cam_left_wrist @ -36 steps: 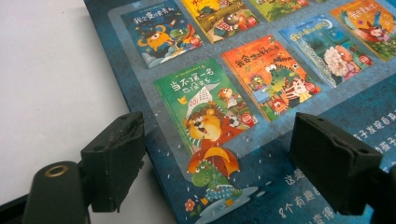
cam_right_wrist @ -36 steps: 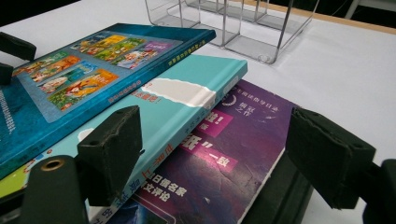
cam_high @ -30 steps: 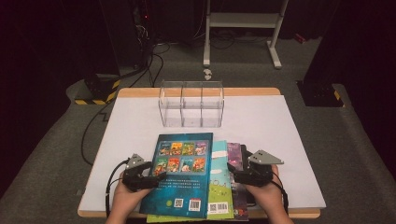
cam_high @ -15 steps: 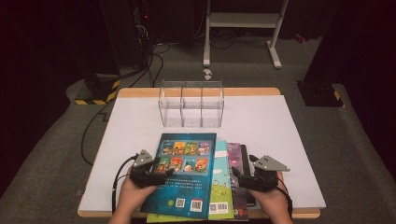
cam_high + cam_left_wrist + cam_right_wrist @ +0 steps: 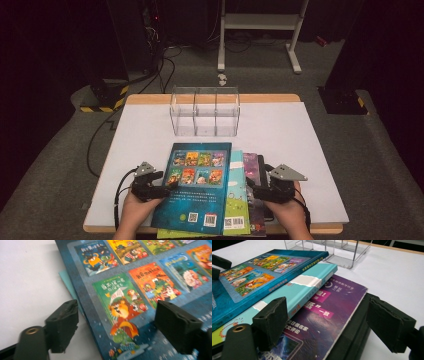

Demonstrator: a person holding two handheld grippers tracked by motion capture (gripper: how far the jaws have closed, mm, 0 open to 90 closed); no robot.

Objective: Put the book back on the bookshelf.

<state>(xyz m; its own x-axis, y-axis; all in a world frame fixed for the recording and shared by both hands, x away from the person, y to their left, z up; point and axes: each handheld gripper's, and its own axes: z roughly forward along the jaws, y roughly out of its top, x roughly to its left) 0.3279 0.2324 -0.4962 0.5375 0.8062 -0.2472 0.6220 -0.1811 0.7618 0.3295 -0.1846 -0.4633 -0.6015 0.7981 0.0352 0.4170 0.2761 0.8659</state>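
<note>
right tool view: purple book [image 5: 332,315] under teal book [image 5: 249,285]; hidden from high view

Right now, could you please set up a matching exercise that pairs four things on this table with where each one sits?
Things:
1. dark blue book
2. light blue book
3. purple book
4. clear plastic organizer

Places:
A. at the far side of the table, beyond the stack
B. on top of the stack
C. directly under the top book
D. below the other two coloured books, its edge sticking out on the right

Pairs: 1-B, 2-C, 3-D, 4-A
</note>
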